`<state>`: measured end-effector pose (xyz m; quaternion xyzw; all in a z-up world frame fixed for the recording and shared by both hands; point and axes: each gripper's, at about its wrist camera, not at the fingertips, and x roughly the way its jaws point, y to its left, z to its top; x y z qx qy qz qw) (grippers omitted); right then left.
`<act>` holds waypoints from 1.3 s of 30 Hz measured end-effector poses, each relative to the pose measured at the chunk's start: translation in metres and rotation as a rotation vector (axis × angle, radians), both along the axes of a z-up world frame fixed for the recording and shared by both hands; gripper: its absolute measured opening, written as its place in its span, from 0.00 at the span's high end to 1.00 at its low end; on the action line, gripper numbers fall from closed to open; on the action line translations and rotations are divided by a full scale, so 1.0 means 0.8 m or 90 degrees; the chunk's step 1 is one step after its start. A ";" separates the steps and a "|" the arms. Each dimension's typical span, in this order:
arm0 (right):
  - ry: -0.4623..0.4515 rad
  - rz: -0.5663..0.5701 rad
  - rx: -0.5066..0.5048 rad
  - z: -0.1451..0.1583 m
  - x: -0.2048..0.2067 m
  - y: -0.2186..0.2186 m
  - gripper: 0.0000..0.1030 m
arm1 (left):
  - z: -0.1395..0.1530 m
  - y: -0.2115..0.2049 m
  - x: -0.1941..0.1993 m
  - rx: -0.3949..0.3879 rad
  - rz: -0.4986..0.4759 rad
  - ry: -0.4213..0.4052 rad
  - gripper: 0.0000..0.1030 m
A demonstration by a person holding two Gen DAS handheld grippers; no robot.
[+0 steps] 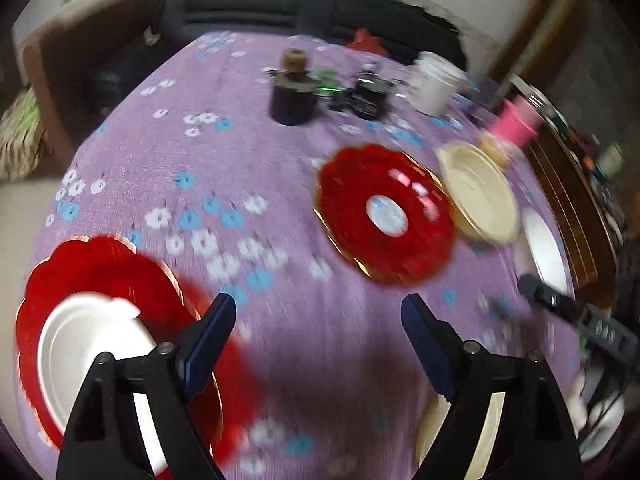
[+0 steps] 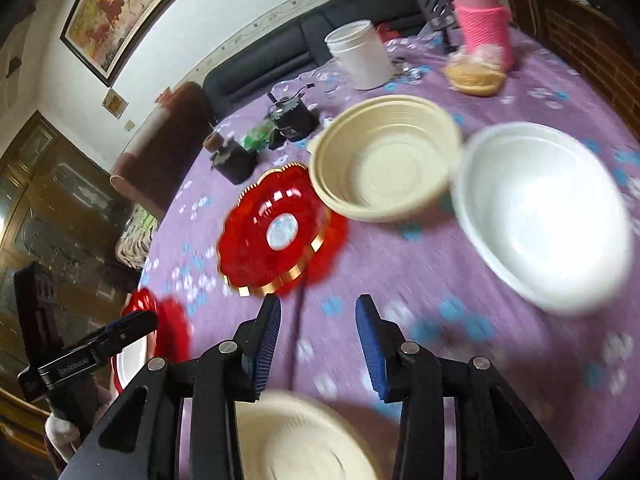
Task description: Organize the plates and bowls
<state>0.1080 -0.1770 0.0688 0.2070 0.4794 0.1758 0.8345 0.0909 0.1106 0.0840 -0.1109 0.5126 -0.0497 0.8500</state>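
Both grippers empty: left gripper (image 1: pixel 318 312) jaws spread wide, right gripper (image 2: pixel 318 312) jaws parted, nothing between either pair. My read: you're picking the next piece to stack. From the left wrist, the loose red plate (image 1: pixel 386 214) sits at 1 o'clock, the cream bowl (image 1: pixel 478 192) touching its far rim, and a red plate carrying a white bowl (image 1: pixel 86 344) lies at 8 o'clock. From the right wrist, the big white bowl (image 2: pixel 544 216) is at 2 o'clock, and a cream plate (image 2: pixel 304 440) lies under the jaws. Pinch rims, not centres. The red plates look glossy, scalloped, gold-edged, likely slippery; the bowls look thin and ribbed, so squeeze lightly. The purple floral cloth (image 1: pixel 280 168) may drag.
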 end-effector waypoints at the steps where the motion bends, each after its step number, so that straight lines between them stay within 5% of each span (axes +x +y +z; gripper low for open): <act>1: 0.008 -0.002 0.002 -0.005 0.015 0.007 0.59 | -0.011 0.006 0.022 -0.023 0.014 0.018 0.18; 7: 0.055 -0.028 -0.026 -0.032 0.068 0.032 0.59 | -0.062 0.019 0.098 -0.082 0.063 0.087 0.19; 15: 0.061 -0.011 -0.078 -0.054 0.094 0.051 0.59 | -0.082 -0.023 0.161 -0.014 0.015 0.099 0.18; 16: 0.067 -0.007 -0.074 -0.060 0.098 0.052 0.61 | -0.083 -0.030 0.164 -0.003 0.003 0.102 0.18; 18: 0.084 0.005 -0.047 -0.068 0.101 0.052 0.87 | -0.082 -0.042 0.161 0.003 -0.025 0.100 0.27; 20: 0.084 0.006 -0.027 -0.067 0.098 0.051 0.87 | -0.079 -0.054 0.155 -0.002 -0.058 0.103 0.40; 24: 0.028 0.023 -0.077 -0.039 0.078 0.061 0.87 | -0.072 -0.061 0.133 0.030 -0.073 0.093 0.41; 30: -0.037 0.052 -0.084 0.016 0.032 0.081 0.87 | -0.018 -0.030 0.084 0.003 -0.056 0.036 0.42; 39: -0.085 0.173 -0.047 0.058 -0.057 0.179 0.87 | 0.040 0.085 -0.068 0.023 0.025 -0.026 0.42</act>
